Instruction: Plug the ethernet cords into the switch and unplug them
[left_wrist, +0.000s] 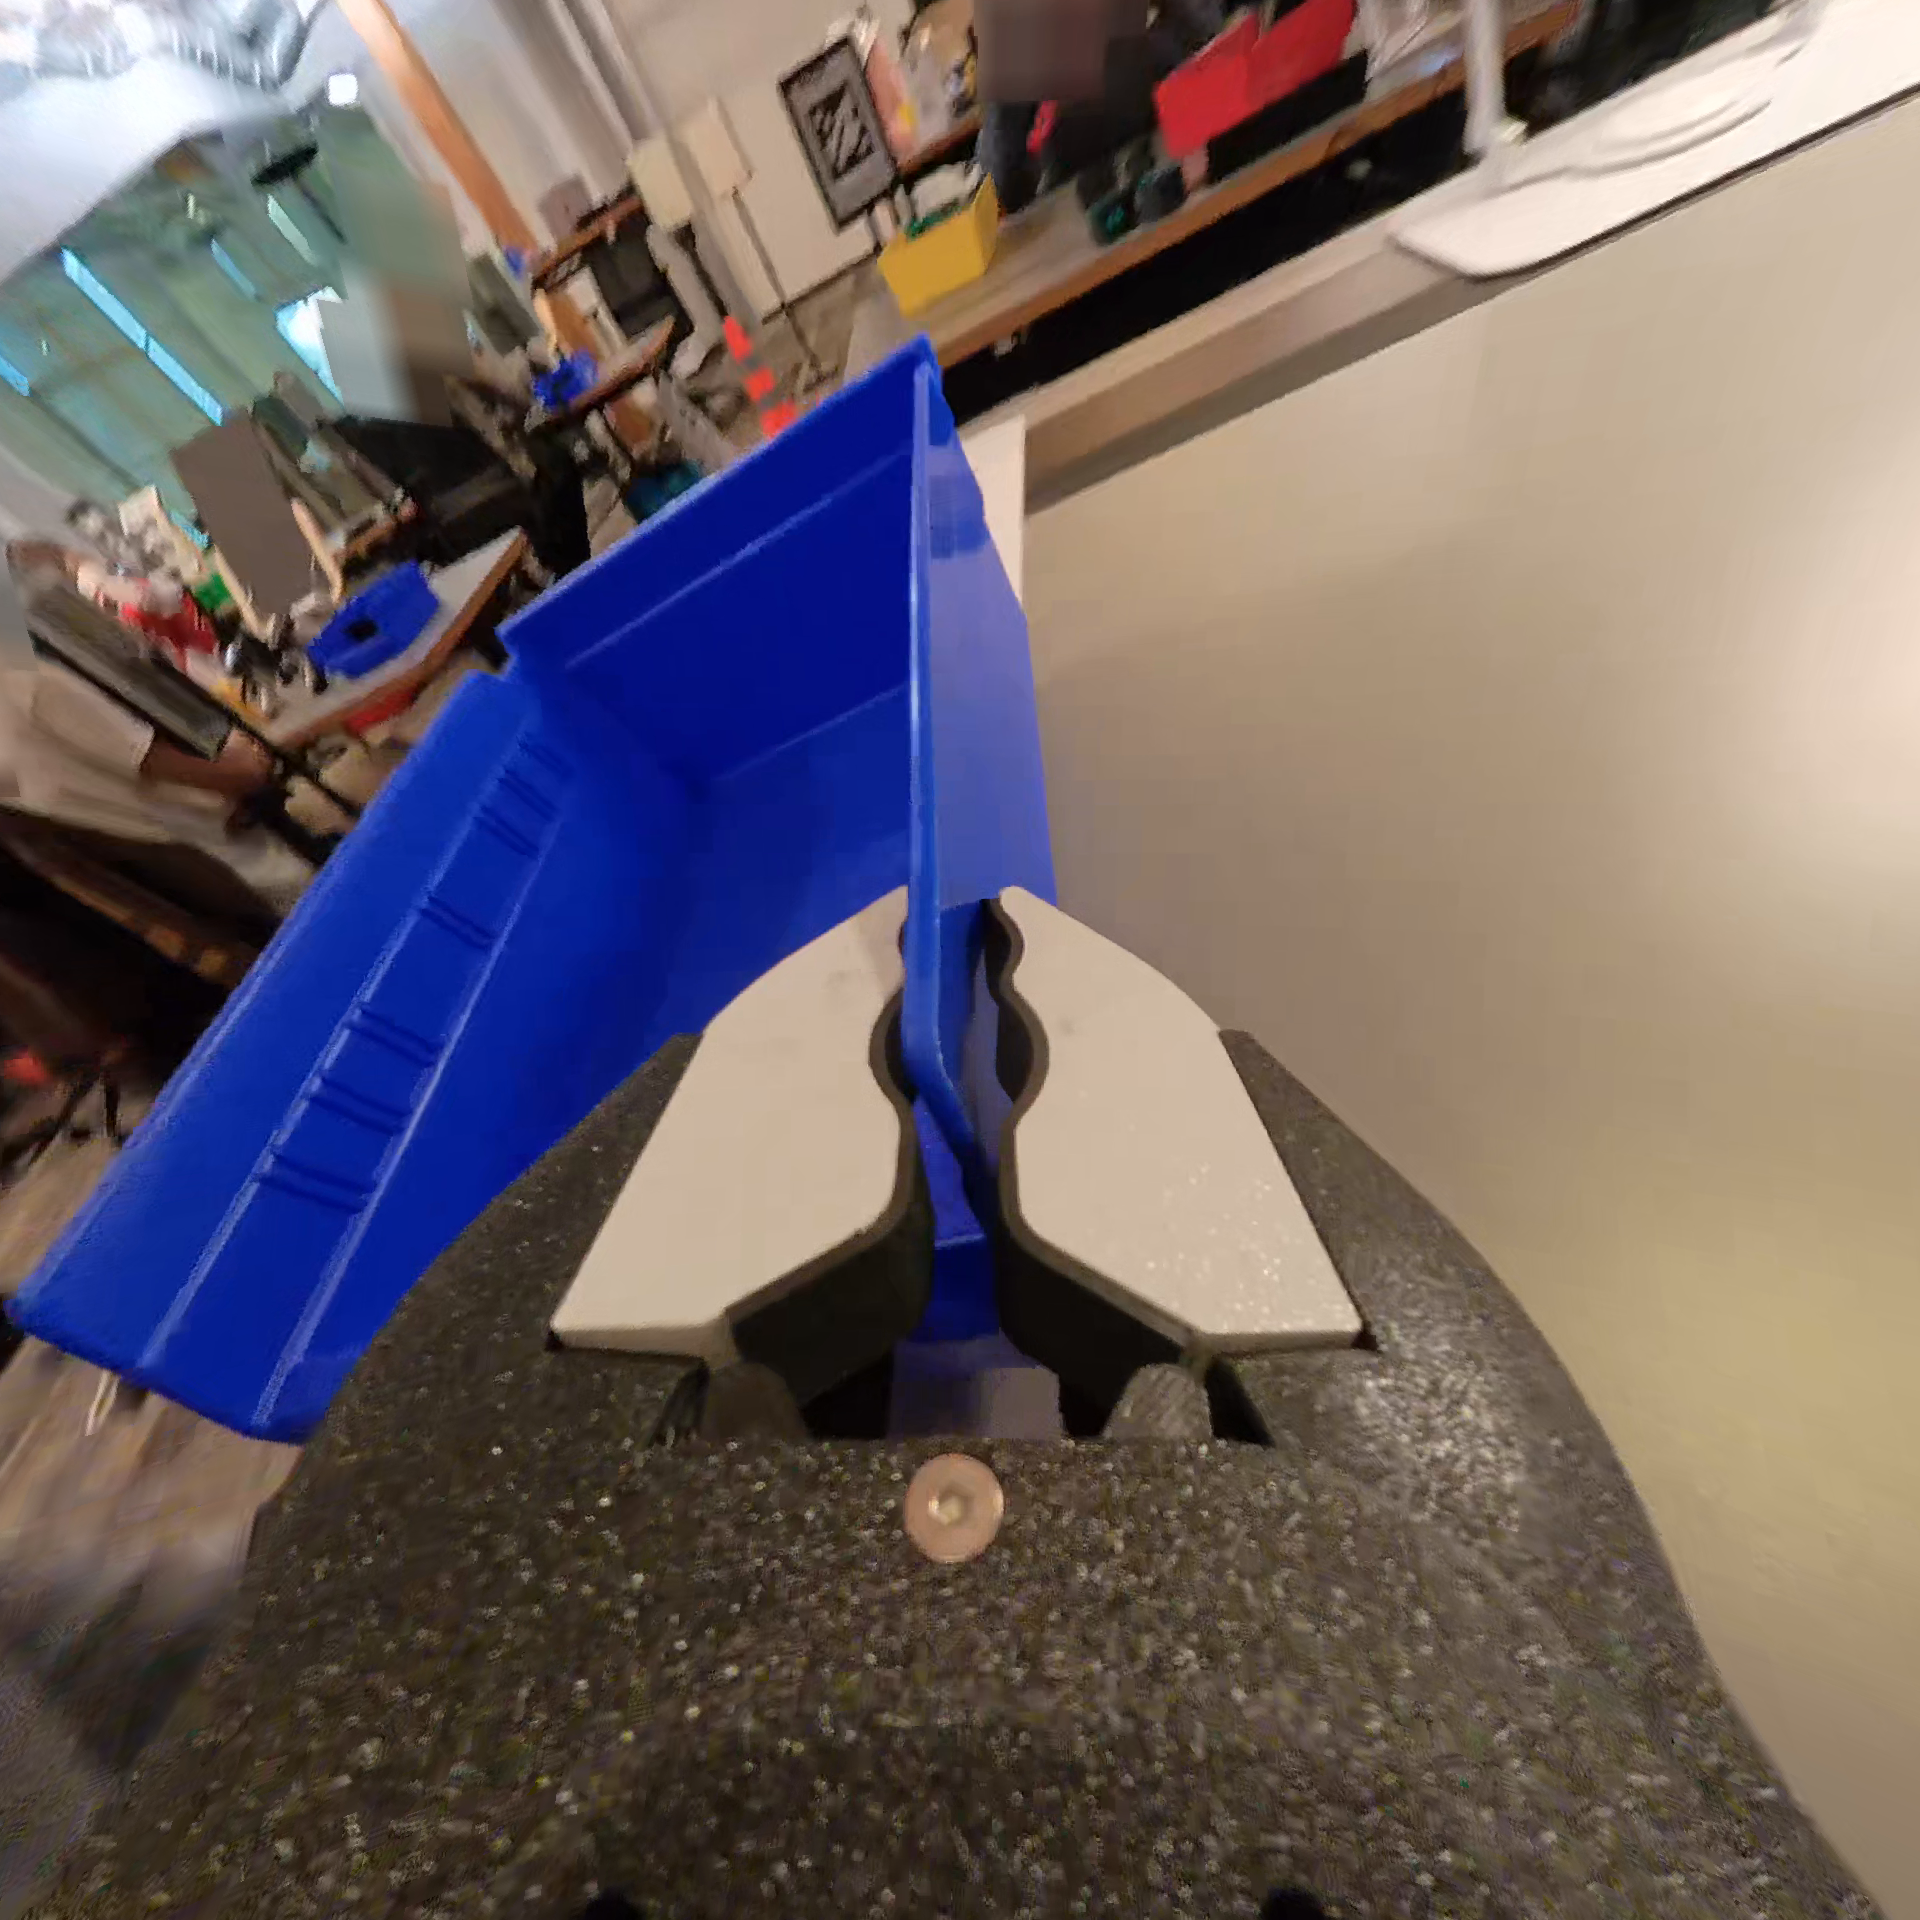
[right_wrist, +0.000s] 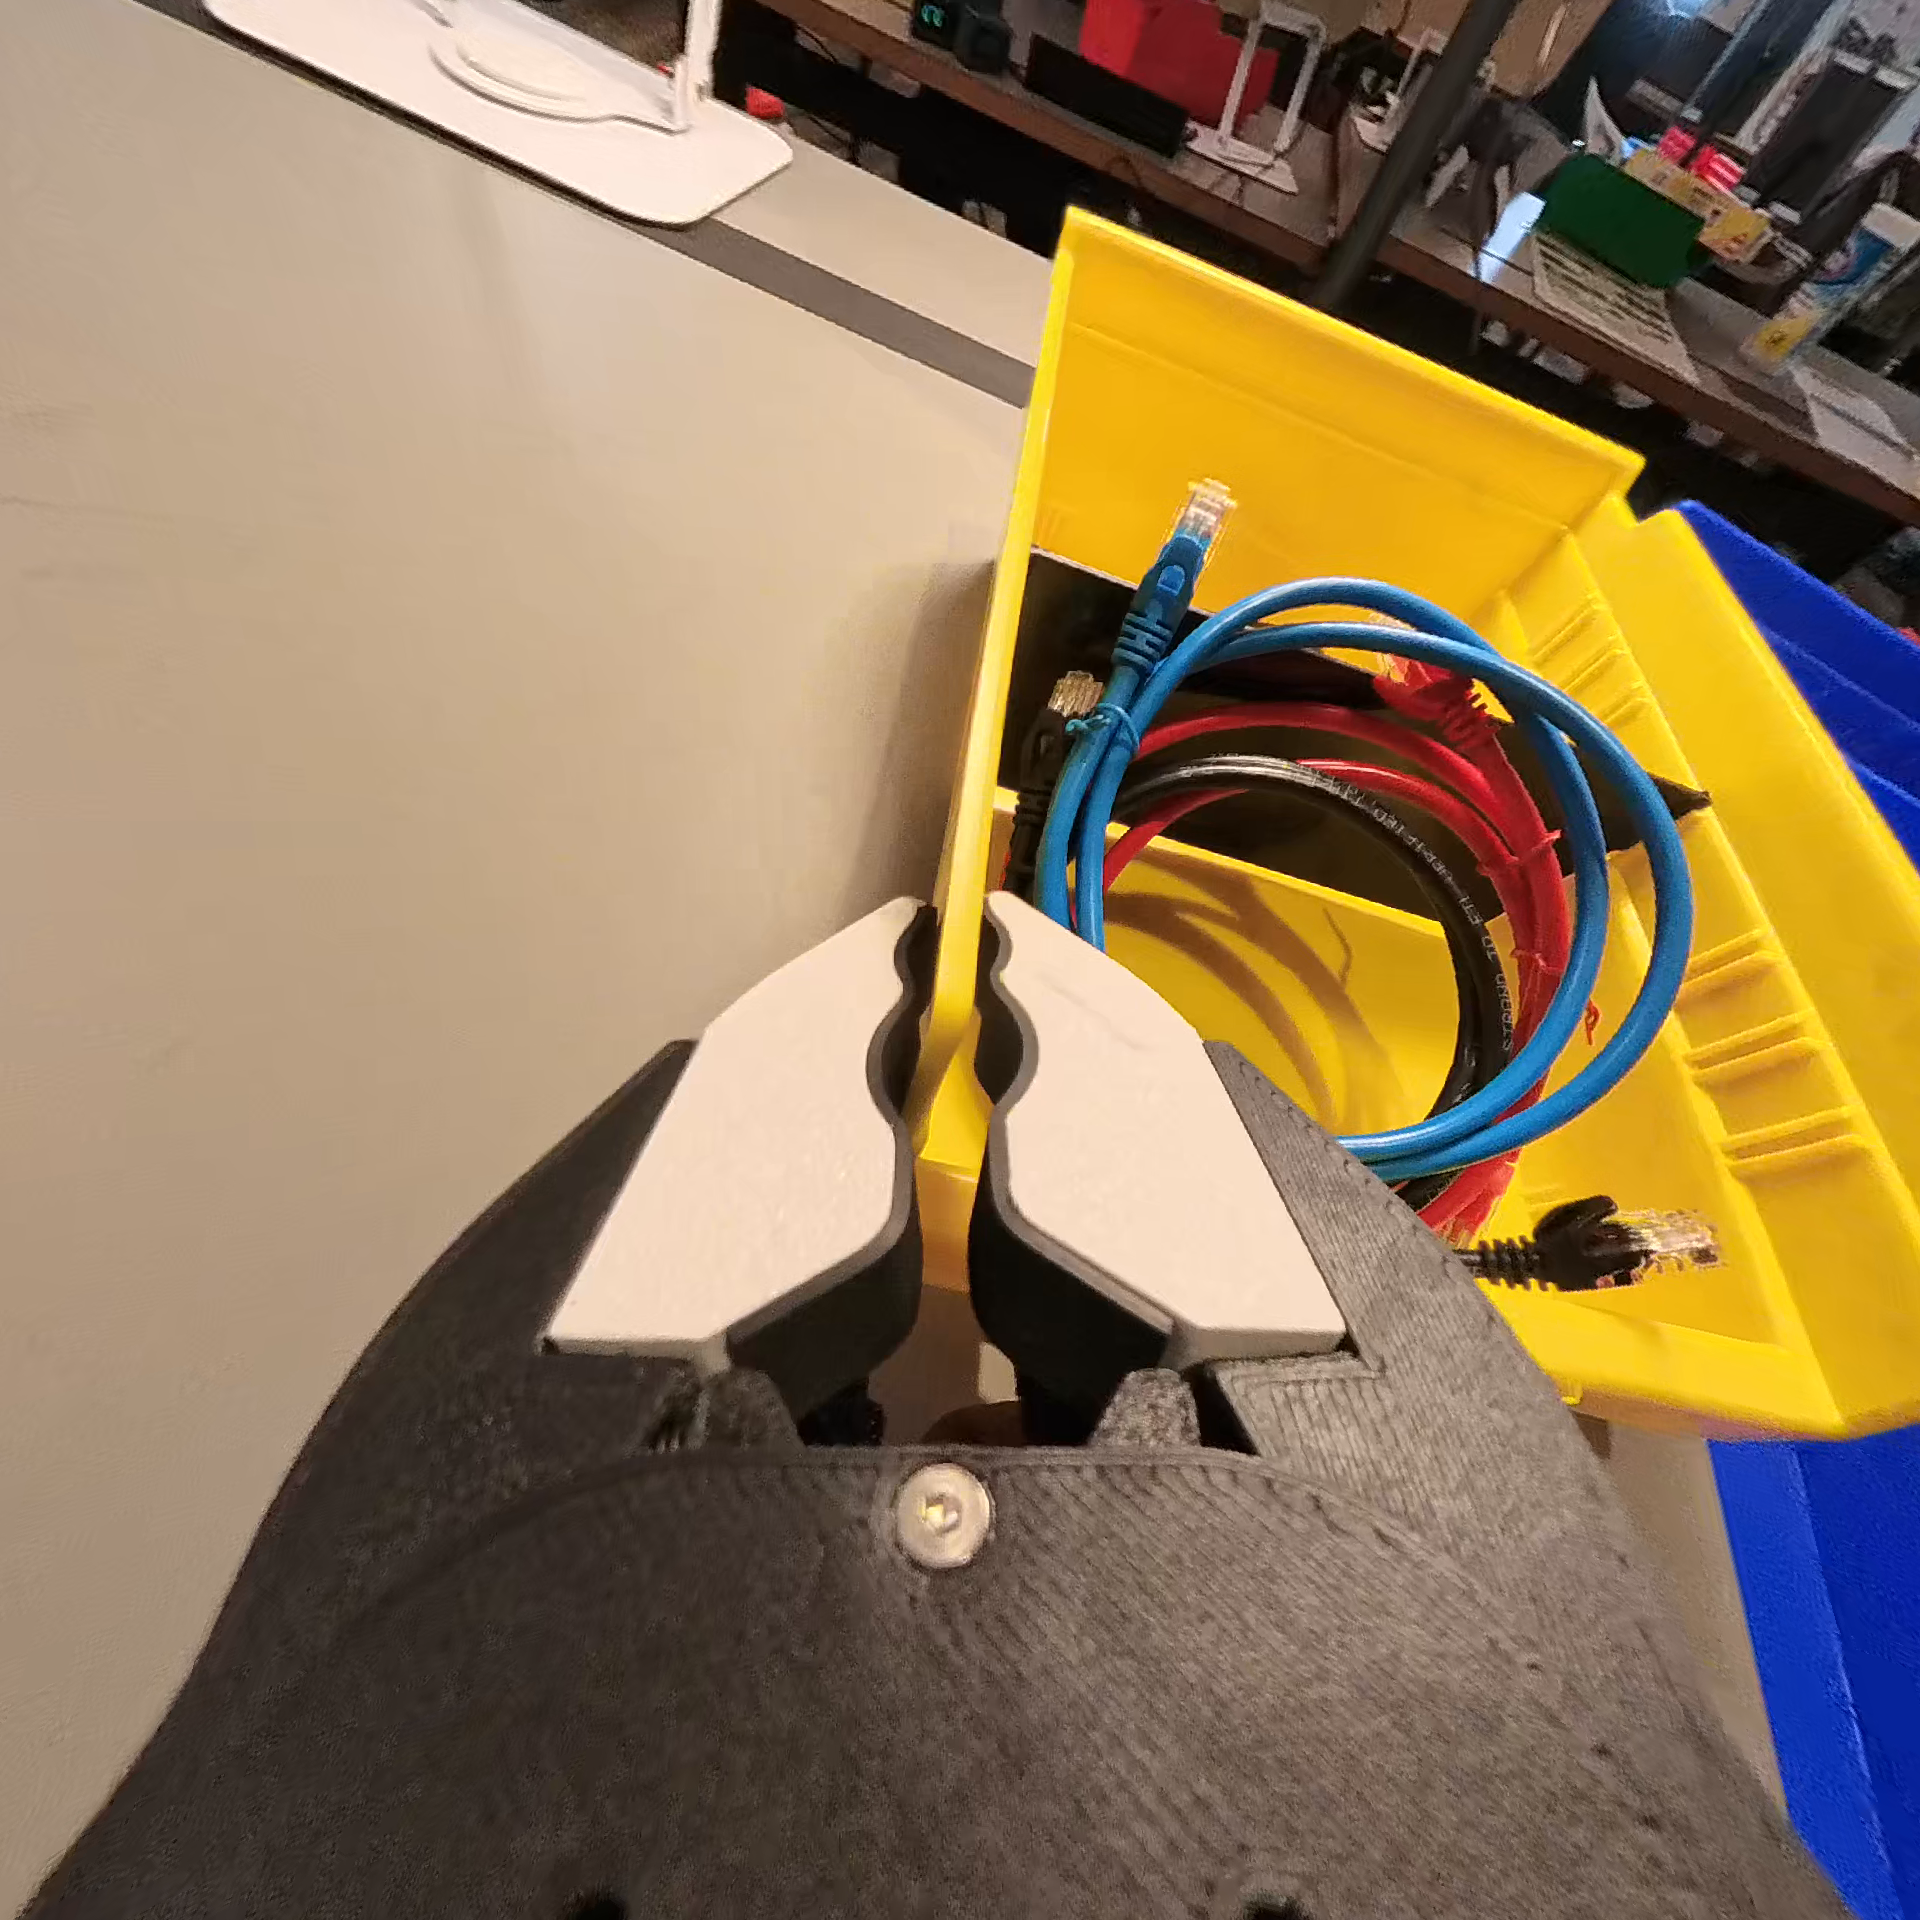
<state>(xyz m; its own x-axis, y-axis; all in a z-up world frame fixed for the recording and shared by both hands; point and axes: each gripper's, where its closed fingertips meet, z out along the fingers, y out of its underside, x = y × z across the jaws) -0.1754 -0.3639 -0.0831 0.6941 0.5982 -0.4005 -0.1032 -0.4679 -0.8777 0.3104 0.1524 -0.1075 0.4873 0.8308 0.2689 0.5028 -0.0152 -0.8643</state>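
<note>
1. Left gripper (left_wrist: 945, 914) is clamped on the side wall of a blue bin (left_wrist: 665, 831), its grey fingers (left_wrist: 769, 1122) pressed against either face of the thin rim; the bin looks empty and tilted, with part of it out past the beige table (left_wrist: 1455, 831).
2. Right gripper (right_wrist: 954, 914) pinches the near wall of a yellow bin (right_wrist: 1299, 436) the same way, jaws nearly closed on the plastic.
3. Inside the yellow bin lie the coiled cords: a blue ethernet cord (right_wrist: 1621, 831) with one plug standing upright, a red cord (right_wrist: 1517, 821) and a black cord (right_wrist: 1455, 862) whose plug rests at the bin's front lip.
4. A black box (right_wrist: 1081, 634), possibly the switch, sits beneath the coils.
5. The blue bin also shows in the right wrist view, just beside the yellow one.
</note>
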